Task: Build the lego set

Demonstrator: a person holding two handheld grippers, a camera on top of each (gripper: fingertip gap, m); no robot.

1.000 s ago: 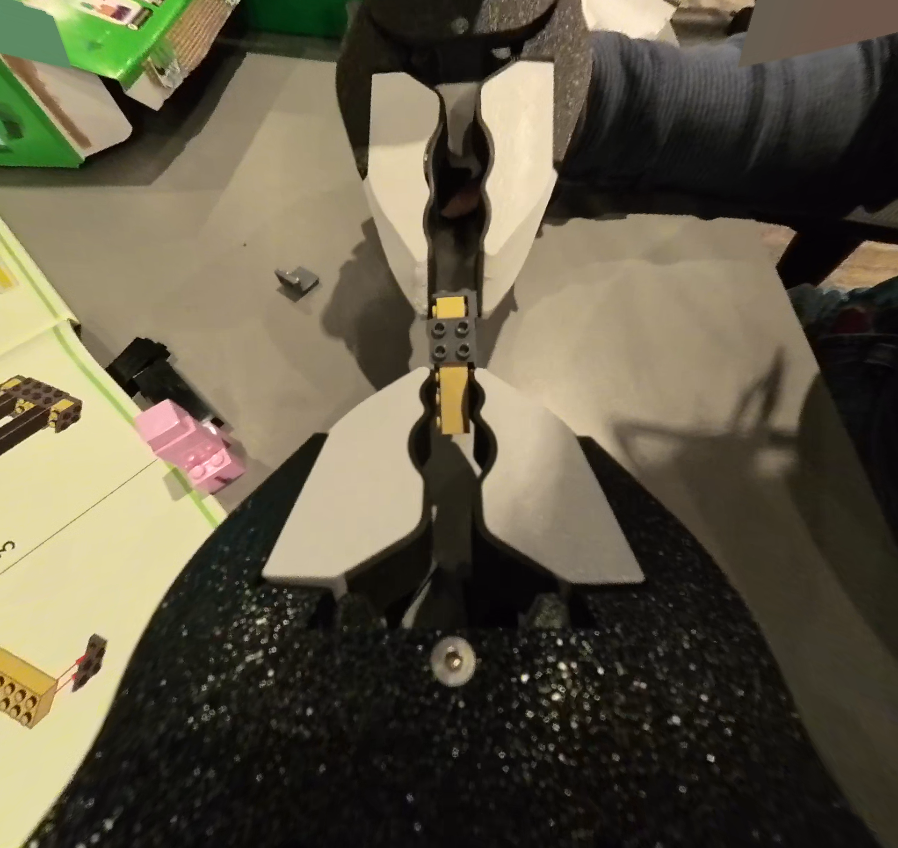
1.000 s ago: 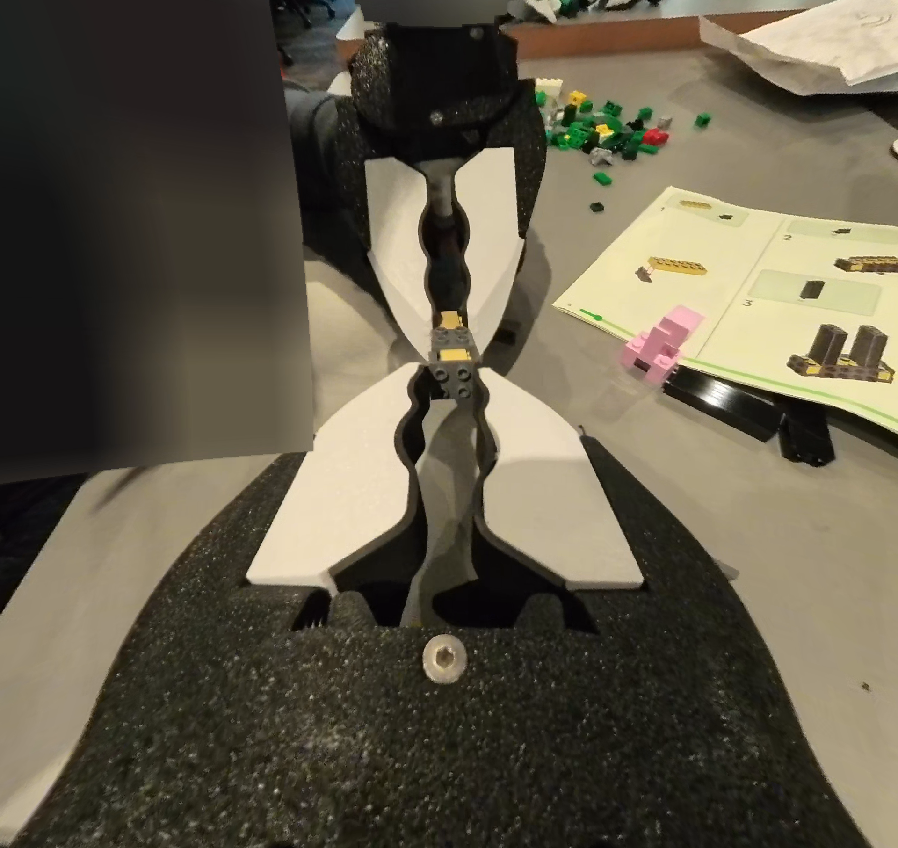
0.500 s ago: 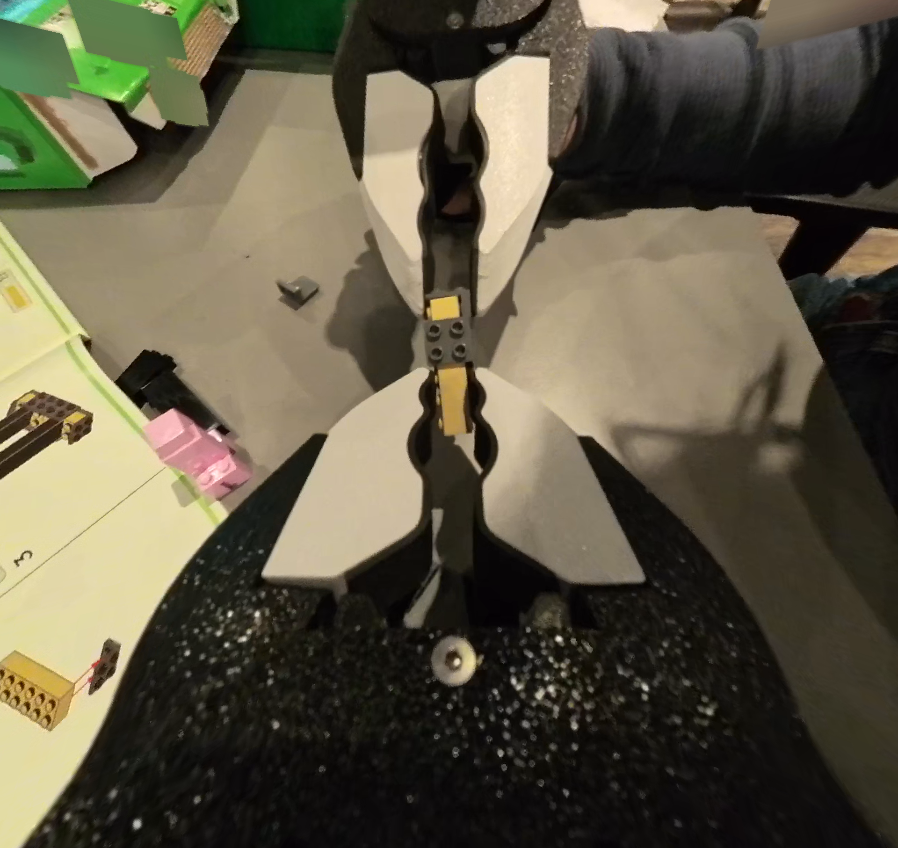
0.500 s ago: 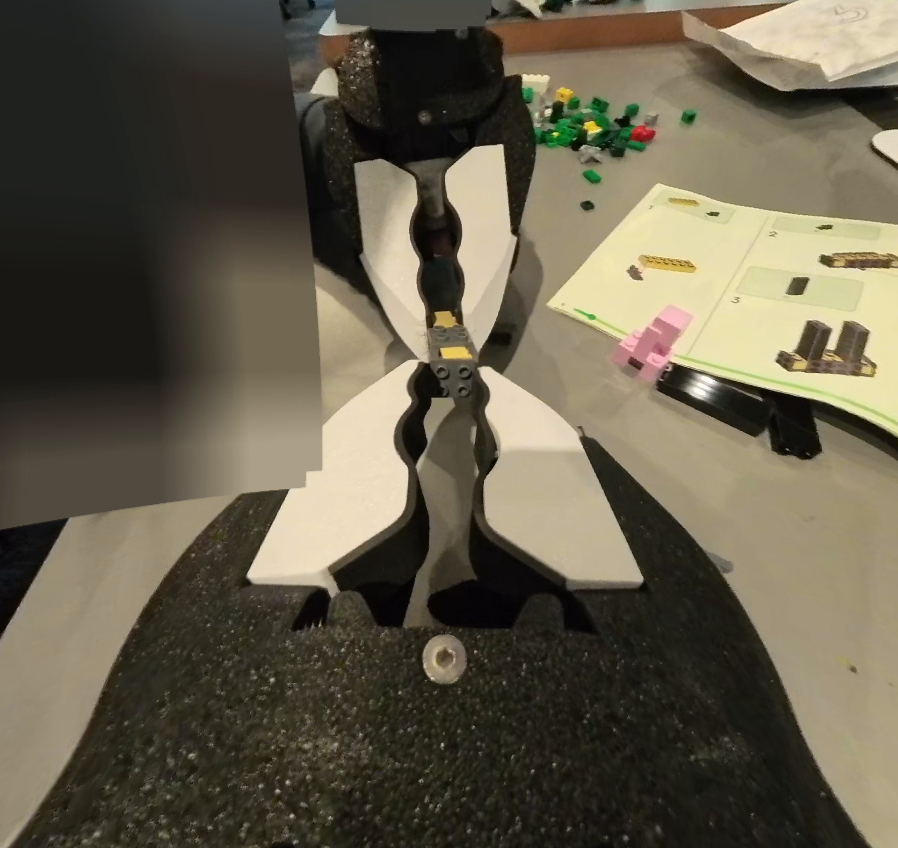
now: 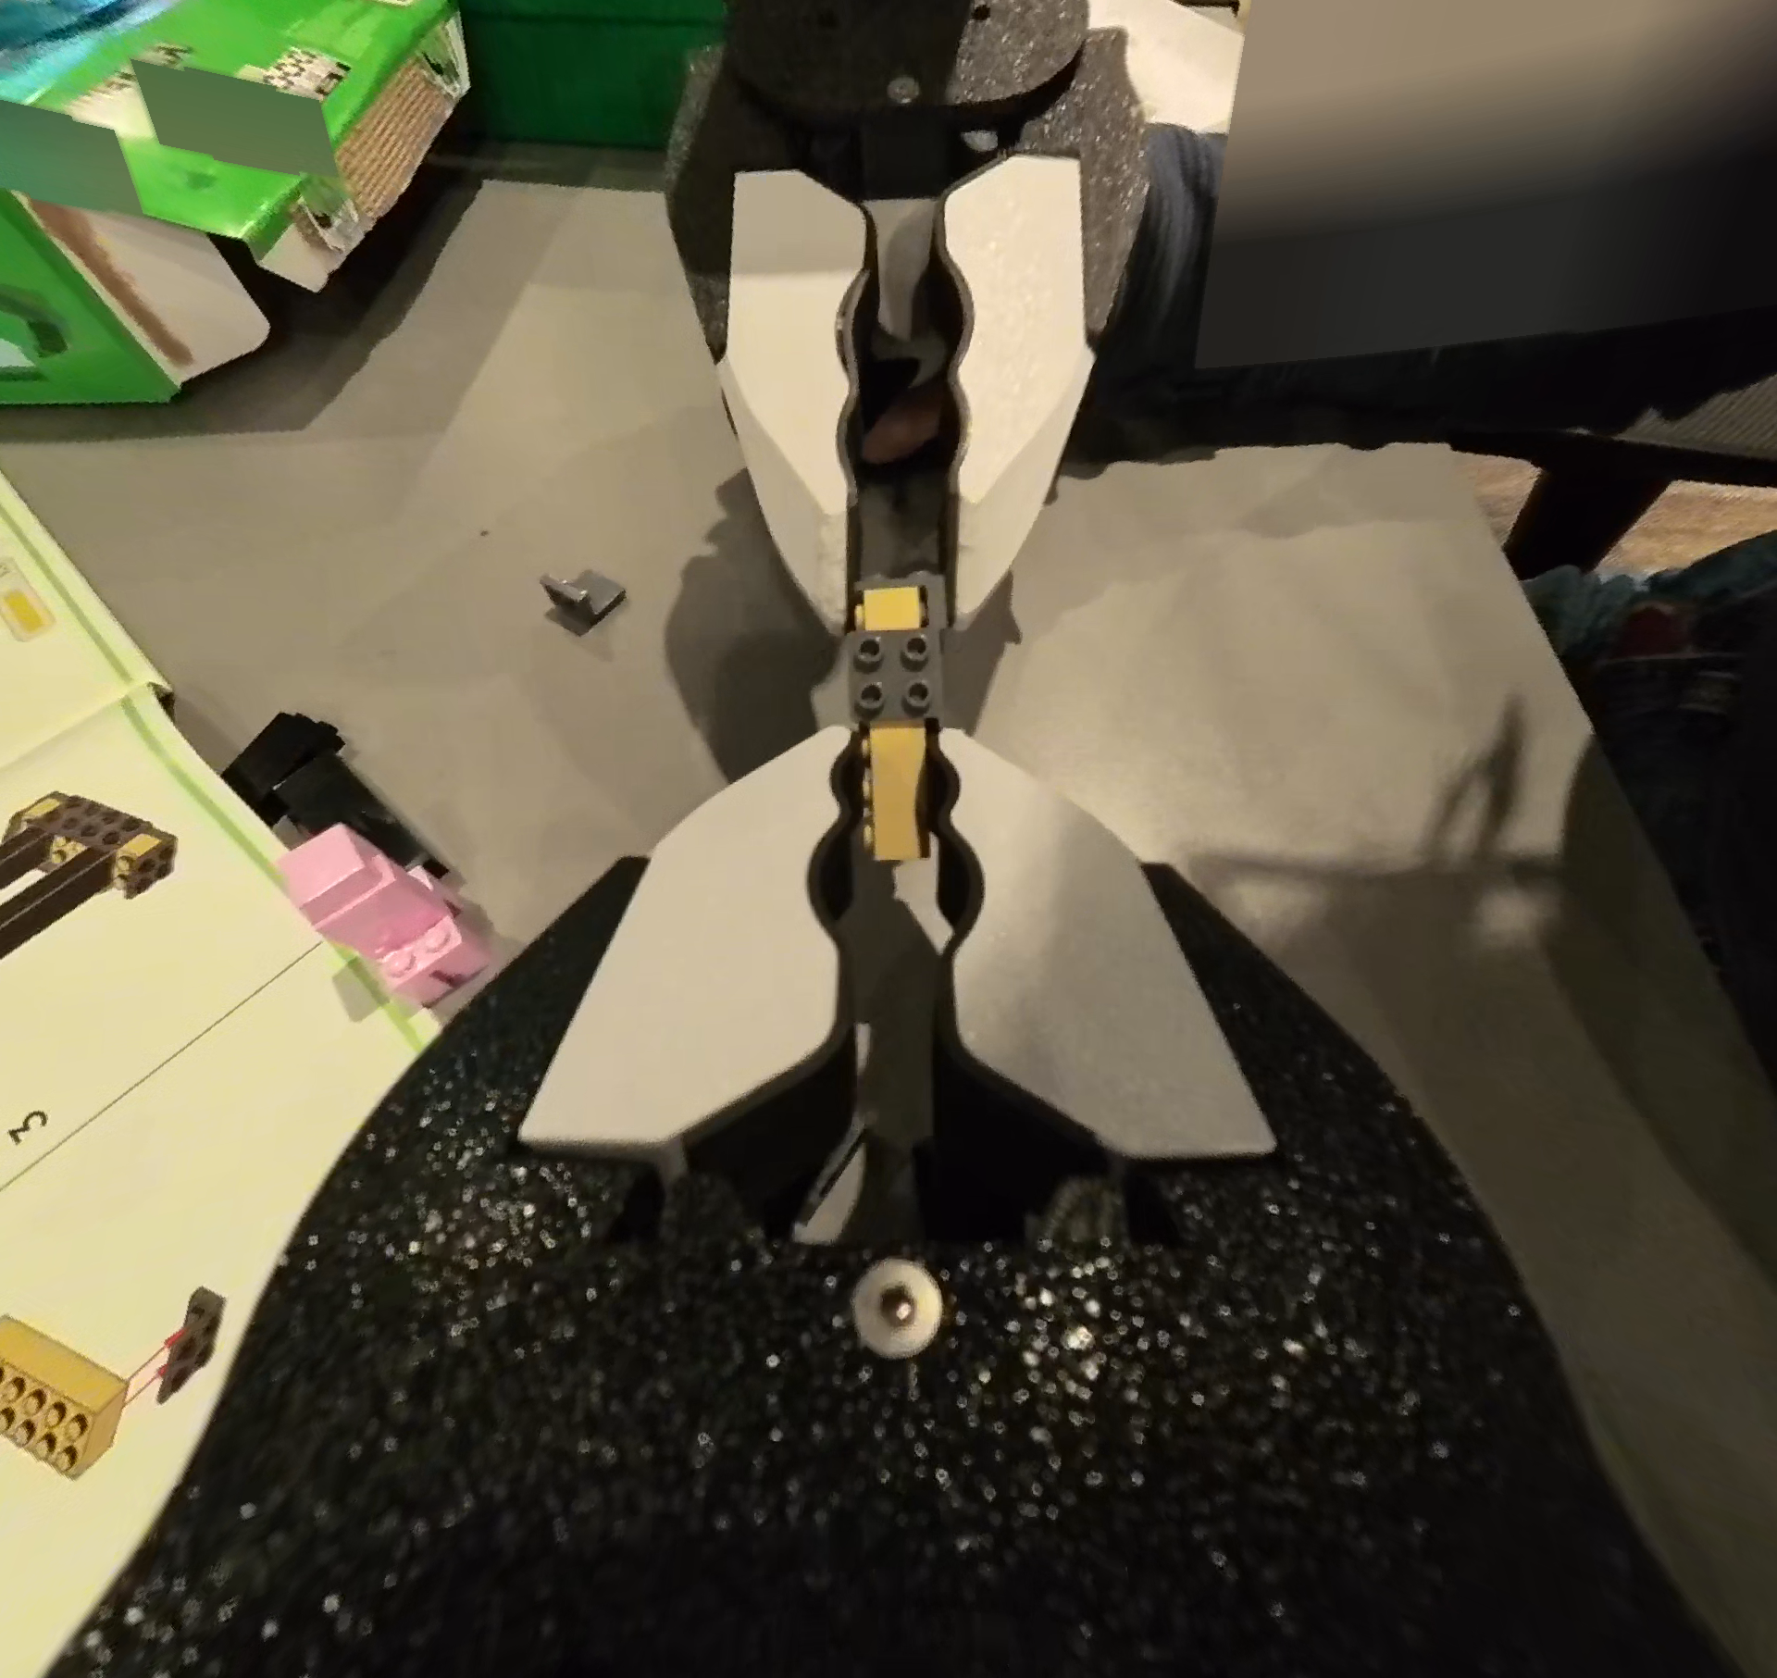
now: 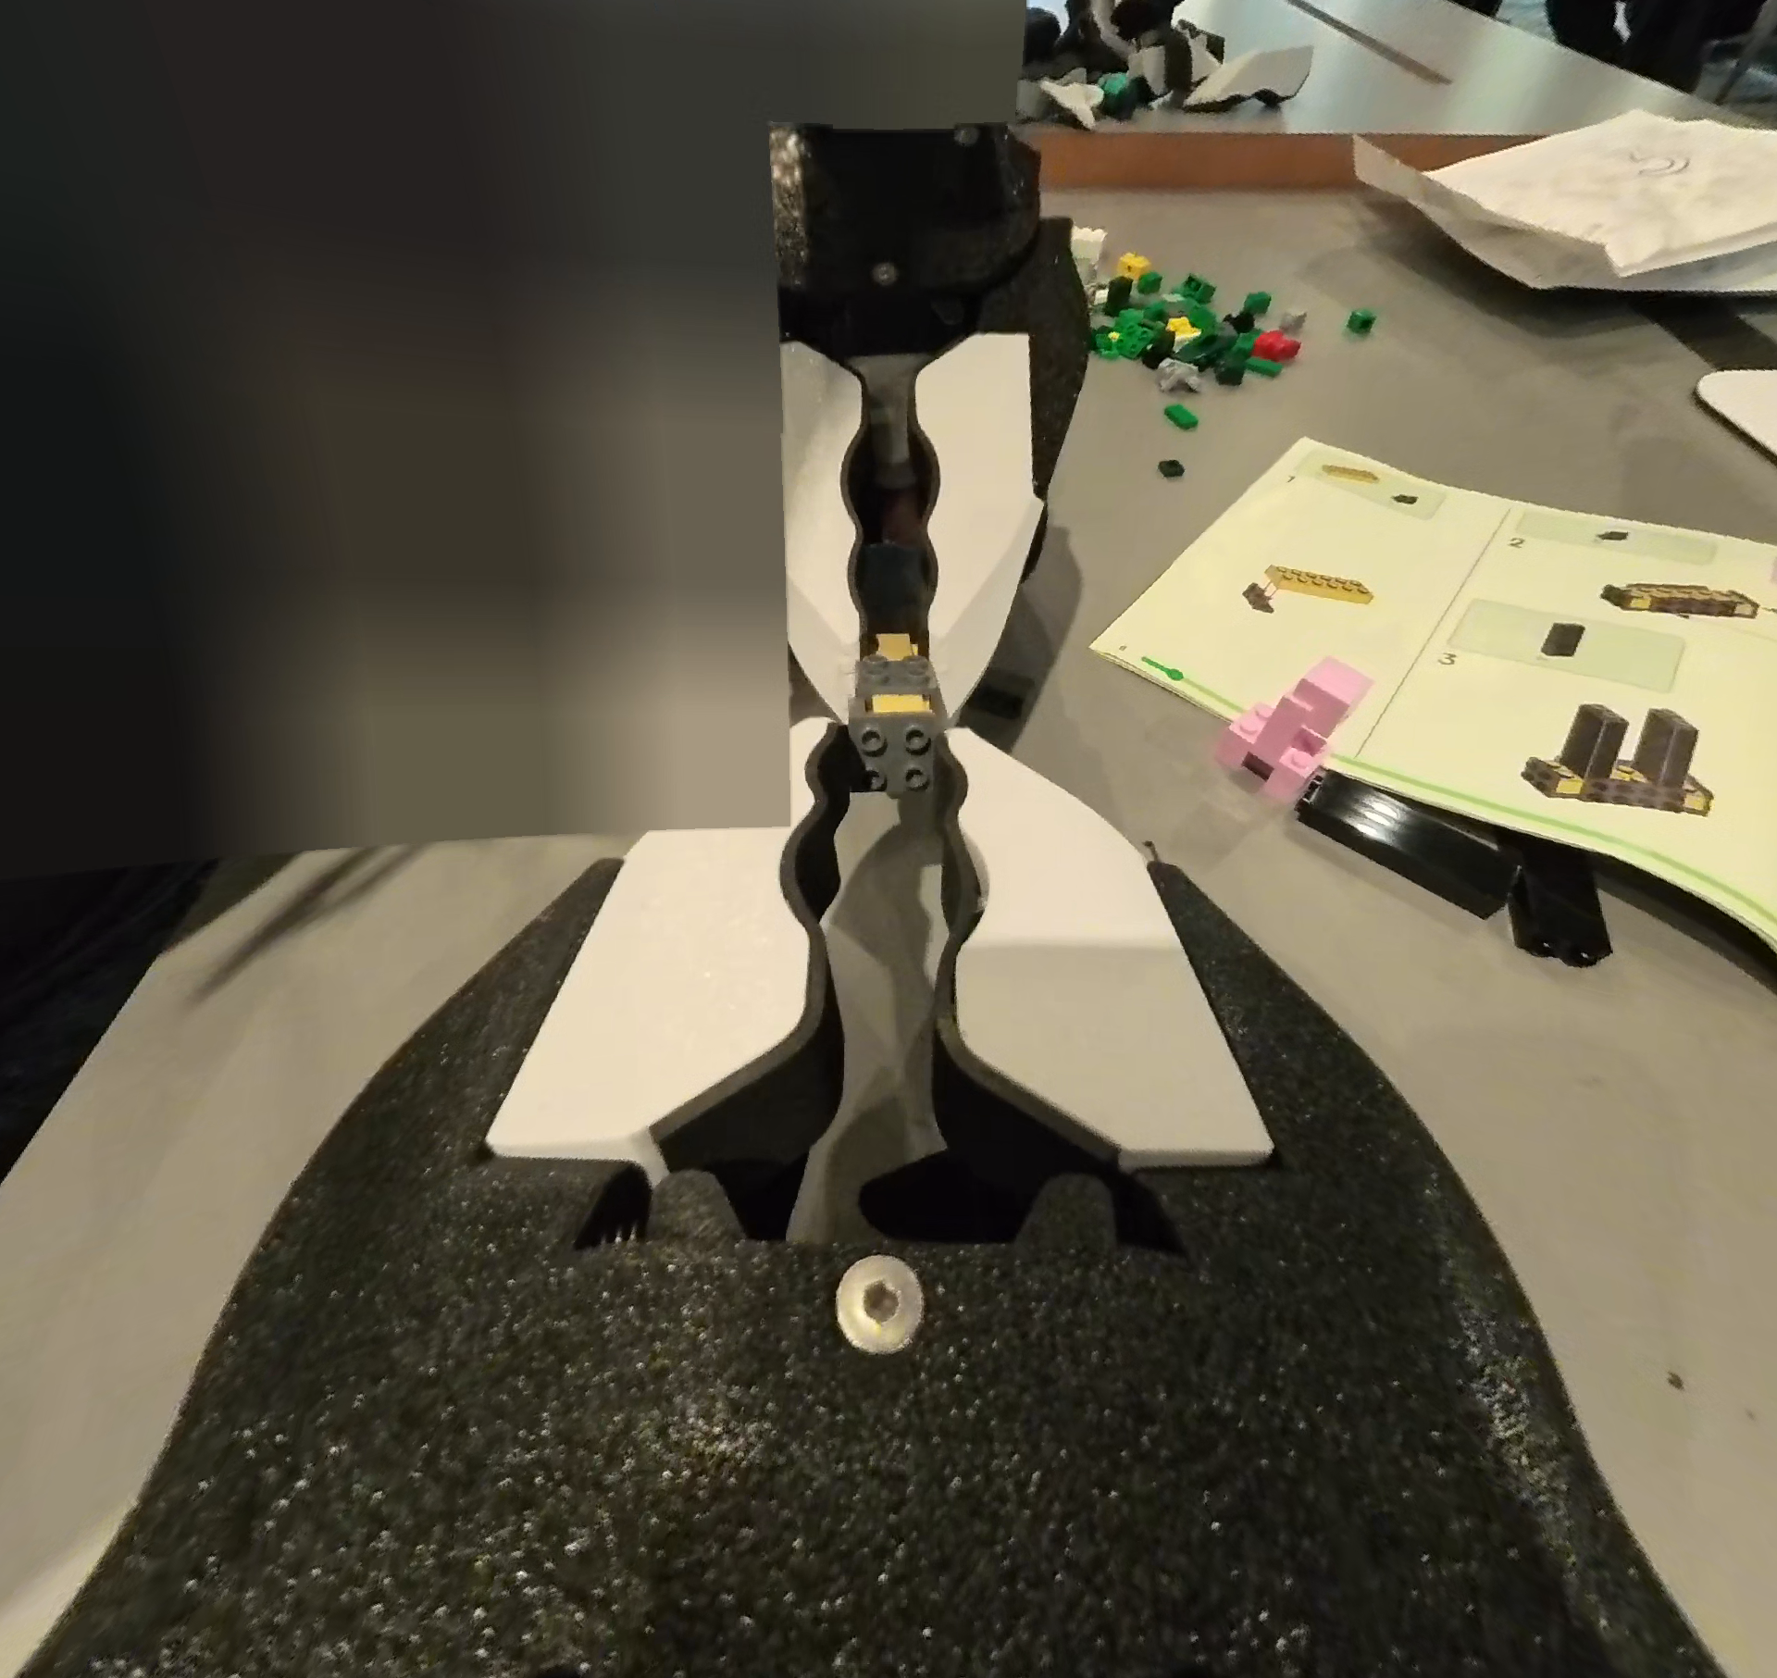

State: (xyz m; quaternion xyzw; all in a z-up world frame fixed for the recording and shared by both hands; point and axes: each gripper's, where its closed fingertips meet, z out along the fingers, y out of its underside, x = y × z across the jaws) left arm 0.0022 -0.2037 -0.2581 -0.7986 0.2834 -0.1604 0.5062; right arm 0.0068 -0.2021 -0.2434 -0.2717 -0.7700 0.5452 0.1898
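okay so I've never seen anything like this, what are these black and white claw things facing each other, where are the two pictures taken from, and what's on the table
These are two hand-held grippers, each with a camera looking along its own two white fingers. One picture comes from the left gripper, the other from the right gripper, so each also sees the other one facing it. They meet tip to tip above a grey table. The left one is shut on a tan brick; the right one is shut on a dark grey plate, and the two pieces are touching. On the table lie an open instruction booklet, a small pink build, black pieces, a pile of loose bricks and a green box.
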